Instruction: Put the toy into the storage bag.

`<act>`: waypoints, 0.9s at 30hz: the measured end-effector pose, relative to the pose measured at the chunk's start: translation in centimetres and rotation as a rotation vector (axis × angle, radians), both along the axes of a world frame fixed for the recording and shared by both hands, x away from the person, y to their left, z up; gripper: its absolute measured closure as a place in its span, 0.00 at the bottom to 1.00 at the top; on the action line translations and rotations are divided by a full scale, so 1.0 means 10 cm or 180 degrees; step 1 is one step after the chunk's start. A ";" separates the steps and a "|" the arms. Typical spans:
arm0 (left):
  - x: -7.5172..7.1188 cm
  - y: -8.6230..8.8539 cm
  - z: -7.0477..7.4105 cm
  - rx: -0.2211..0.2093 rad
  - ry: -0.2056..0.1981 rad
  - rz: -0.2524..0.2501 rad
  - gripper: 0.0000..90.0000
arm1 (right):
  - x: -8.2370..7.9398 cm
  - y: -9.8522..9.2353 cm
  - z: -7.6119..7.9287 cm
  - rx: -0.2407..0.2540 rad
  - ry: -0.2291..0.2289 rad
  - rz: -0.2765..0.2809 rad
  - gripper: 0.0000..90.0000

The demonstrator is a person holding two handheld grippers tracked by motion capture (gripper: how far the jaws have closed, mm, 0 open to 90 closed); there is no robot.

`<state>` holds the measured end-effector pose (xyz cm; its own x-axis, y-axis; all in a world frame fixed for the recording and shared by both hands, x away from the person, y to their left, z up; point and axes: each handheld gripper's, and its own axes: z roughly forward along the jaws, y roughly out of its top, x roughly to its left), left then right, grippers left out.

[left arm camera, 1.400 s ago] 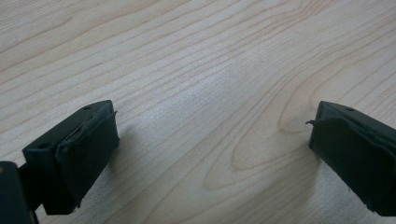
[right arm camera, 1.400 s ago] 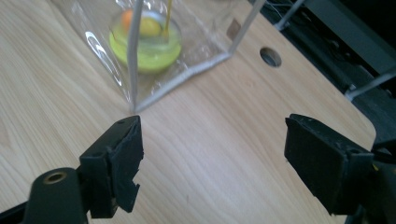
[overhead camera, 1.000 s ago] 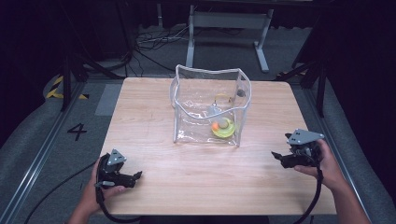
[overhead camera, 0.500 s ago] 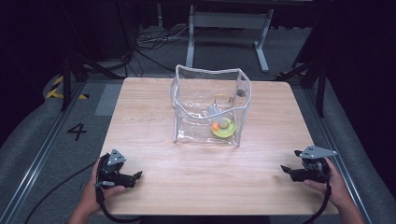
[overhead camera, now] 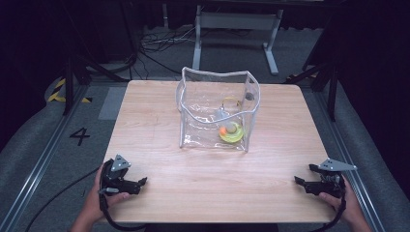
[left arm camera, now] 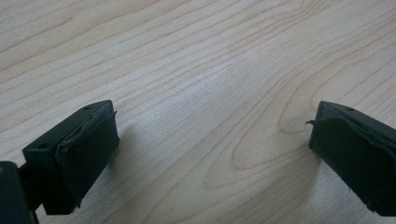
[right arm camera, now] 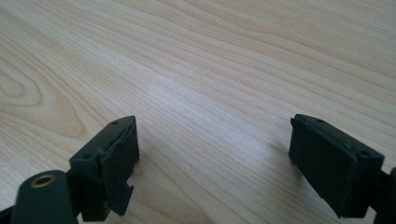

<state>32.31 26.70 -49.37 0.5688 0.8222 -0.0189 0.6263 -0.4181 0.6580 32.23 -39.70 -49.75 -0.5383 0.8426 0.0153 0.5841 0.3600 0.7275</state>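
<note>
A clear plastic pouch (overhead camera: pixel 217 111) with a white-edged rim stands open on the middle of the wooden table (overhead camera: pixel 159 169). Inside it lie a yellow ring-shaped item (overhead camera: pixel 231 135), a small orange ball (overhead camera: pixel 223 130) and a greyish piece (overhead camera: pixel 232 128). My left gripper (overhead camera: pixel 141 183) rests at the table's front left corner, held by a hand, open with nothing between its jaws. My right gripper (overhead camera: pixel 298 182) sits at the front right corner, also open and empty. In both gripper views the jaws stand wide apart over bare wood (left arm camera: pixel 210 93) (right arm camera: pixel 210 84).
A metal frame (overhead camera: pixel 237 19) and cables lie on the dark floor behind the table. A floor marking "4" (overhead camera: pixel 80 136) shows at the left. Rails run along both sides of the table.
My right gripper has moved back toward the table's front right corner and lower. The left gripper has stayed where it was.
</note>
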 end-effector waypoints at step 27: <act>0.00 0.00 0.00 0.0003 0.0002 0.0015 0.02 | 0.00 0.01 0.00 -0.0003 0.0001 -0.0037 0.17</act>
<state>32.29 26.69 -49.37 0.5649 0.8249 -0.0184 0.6287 -0.4158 0.6572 32.22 -39.59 -49.75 -0.5286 0.8487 0.0147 0.5883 0.3538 0.7271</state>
